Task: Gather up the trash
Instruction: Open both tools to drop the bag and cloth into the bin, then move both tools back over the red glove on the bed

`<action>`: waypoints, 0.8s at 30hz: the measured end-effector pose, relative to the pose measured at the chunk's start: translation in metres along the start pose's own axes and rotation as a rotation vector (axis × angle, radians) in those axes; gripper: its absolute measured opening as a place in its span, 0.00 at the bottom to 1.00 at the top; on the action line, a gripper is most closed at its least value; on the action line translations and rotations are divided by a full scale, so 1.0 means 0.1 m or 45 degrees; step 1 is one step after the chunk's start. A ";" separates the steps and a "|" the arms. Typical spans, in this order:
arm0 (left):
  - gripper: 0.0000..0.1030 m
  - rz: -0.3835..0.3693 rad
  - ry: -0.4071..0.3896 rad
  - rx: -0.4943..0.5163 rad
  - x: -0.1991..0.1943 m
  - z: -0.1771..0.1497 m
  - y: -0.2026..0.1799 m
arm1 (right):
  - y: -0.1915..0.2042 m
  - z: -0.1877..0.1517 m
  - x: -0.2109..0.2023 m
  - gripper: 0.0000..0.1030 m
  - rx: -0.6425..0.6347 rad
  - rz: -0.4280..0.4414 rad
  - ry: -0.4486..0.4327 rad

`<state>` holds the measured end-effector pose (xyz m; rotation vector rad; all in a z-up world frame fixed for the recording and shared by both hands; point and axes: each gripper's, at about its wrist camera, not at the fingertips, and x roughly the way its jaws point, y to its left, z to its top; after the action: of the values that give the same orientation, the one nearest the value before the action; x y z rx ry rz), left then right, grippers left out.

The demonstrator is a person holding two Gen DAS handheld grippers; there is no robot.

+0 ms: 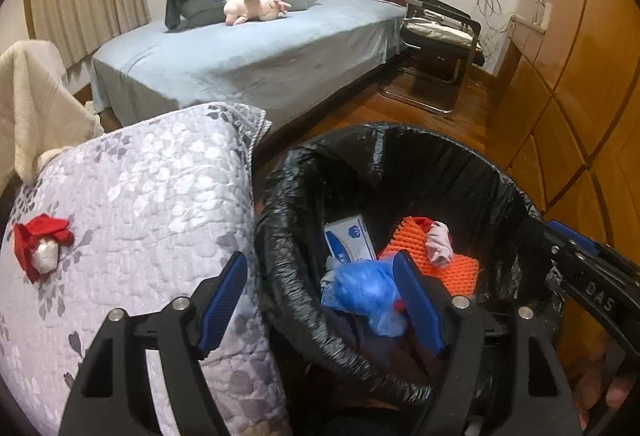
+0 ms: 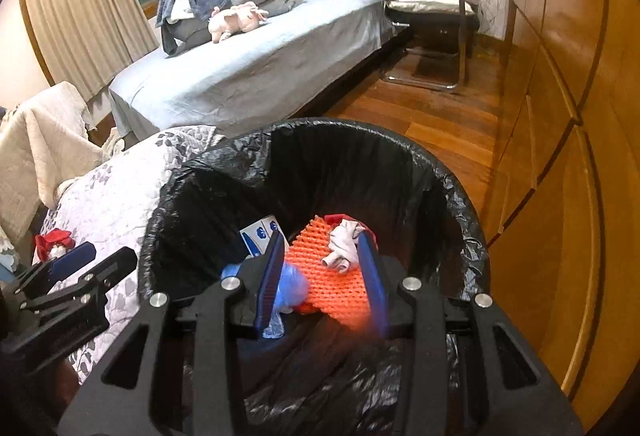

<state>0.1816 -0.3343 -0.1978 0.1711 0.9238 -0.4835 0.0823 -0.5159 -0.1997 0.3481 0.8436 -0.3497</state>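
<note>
The right gripper (image 2: 324, 272) hangs over the round bin lined with a black plastic bag (image 2: 460, 204), its blue-padded fingers (image 2: 270, 276) spread apart with nothing between them, so the step in hand looks like fetching the next piece rather than dropping one; to do it well, the empty gripper should lift clear of the bag's crinkled rim before swinging away, so the liner is not dragged inward. Inside the bin, below those fingers, lie a crumpled blue plastic bag (image 2: 292, 286), an orange ridged mat (image 2: 332, 276), a wadded pale cloth (image 2: 342, 242) on top of it, and a white-and-blue carton (image 2: 260, 236) against the bin's inner wall. The left gripper (image 1: 316, 300) is also open and empty, straddling the bin's rim, one finger over the lilac floral quilted cover (image 1: 132, 196) beside the bin. The remaining piece, a crumpled red wrapper around a white wad (image 1: 40, 244), rests on that cover, well apart from the bin and off to the outer side of the left fingers, touching neither; what the wad is made of is hard to tell at the fisheye's edge. Beyond the bin stands a bed with a pale blue sheet (image 1: 256, 56)
</note>
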 end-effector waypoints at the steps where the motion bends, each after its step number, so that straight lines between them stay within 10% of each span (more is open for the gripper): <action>1: 0.72 0.007 -0.007 -0.004 -0.04 0.00 0.04 | 0.02 -0.01 -0.04 0.37 0.005 0.008 -0.003; 24: 0.78 0.403 -0.122 -0.259 -0.97 -0.60 2.38 | 2.23 -0.42 -0.26 0.37 -0.362 0.334 0.041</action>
<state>0.2014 -0.0728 -0.1710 0.1053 0.8277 -0.1027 0.1351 -0.2953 -0.1697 0.1955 0.8542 0.0208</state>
